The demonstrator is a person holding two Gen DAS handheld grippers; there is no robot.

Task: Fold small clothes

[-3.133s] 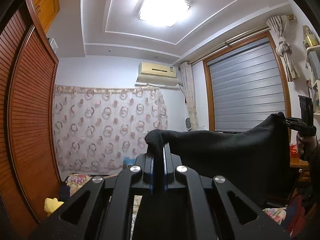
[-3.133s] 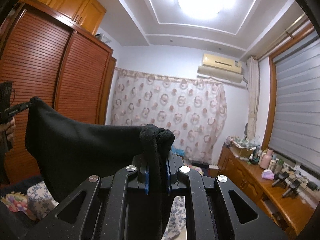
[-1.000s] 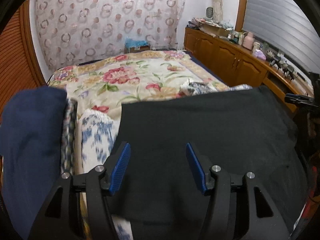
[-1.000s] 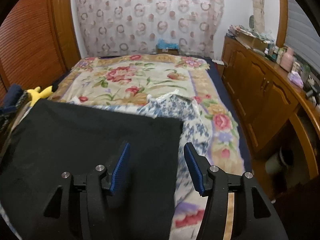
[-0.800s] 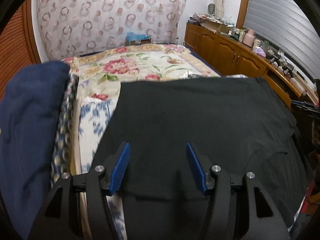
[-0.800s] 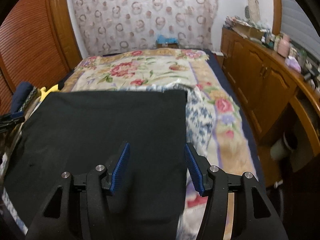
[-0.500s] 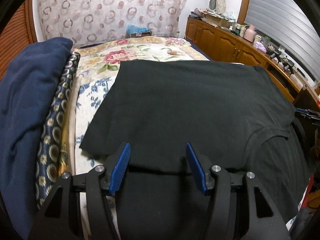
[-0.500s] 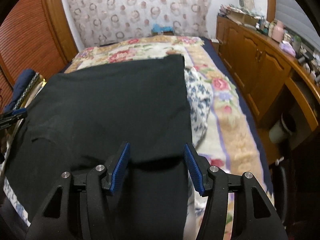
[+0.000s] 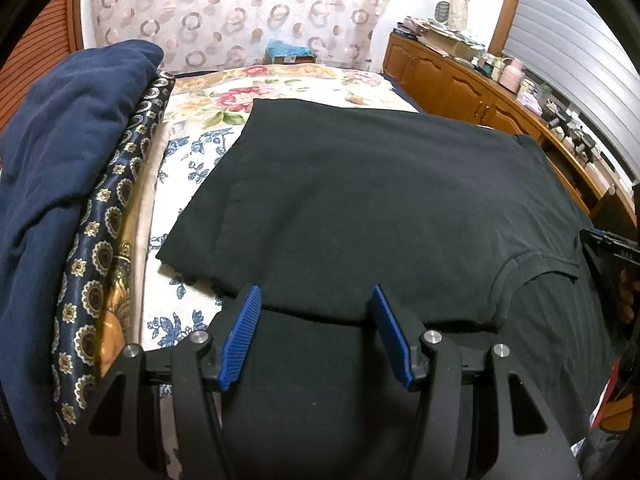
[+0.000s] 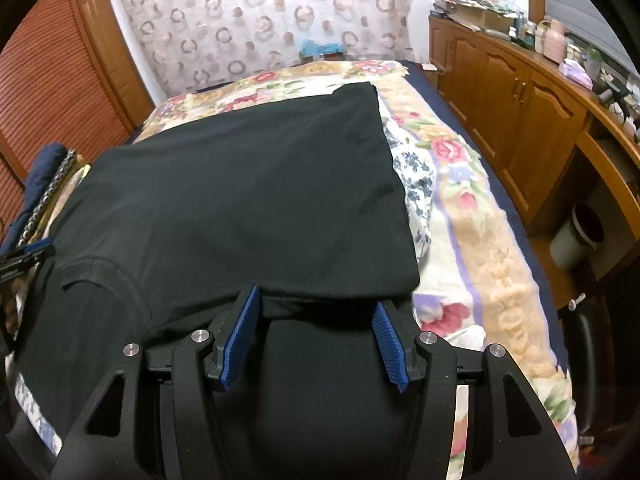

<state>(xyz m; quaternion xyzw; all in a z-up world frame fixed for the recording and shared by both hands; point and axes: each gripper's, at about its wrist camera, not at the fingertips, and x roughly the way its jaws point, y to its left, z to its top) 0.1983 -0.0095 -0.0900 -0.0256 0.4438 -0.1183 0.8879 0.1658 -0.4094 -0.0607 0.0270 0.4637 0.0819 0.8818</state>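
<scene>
A black T-shirt point(image 9: 360, 200) lies on the bed, folded over itself, with a folded edge across the near side; it also shows in the right wrist view point(image 10: 240, 200). Its collar point(image 9: 520, 264) shows at the right of the left wrist view. My left gripper point(image 9: 316, 300) is open and empty, hovering over the shirt's near left part. My right gripper point(image 10: 316, 300) is open and empty over the shirt's near right part. The right gripper's body point(image 9: 612, 256) shows at the right edge of the left wrist view, and the left gripper's body point(image 10: 24, 258) at the left edge of the right wrist view.
The bed has a floral cover point(image 10: 472, 216). A blue-and-white floral cloth point(image 9: 188, 160) lies under the shirt. A navy garment point(image 9: 72, 140) and a patterned cloth point(image 9: 104, 240) are piled at the left. A wooden cabinet point(image 10: 520, 112) with clutter runs along the right; a wooden wardrobe point(image 10: 52, 80) stands left.
Three seconds ago both grippers held the black shirt up in the air. Since then they have laid it on the bed and opened. In the last second the shirt has settled flat.
</scene>
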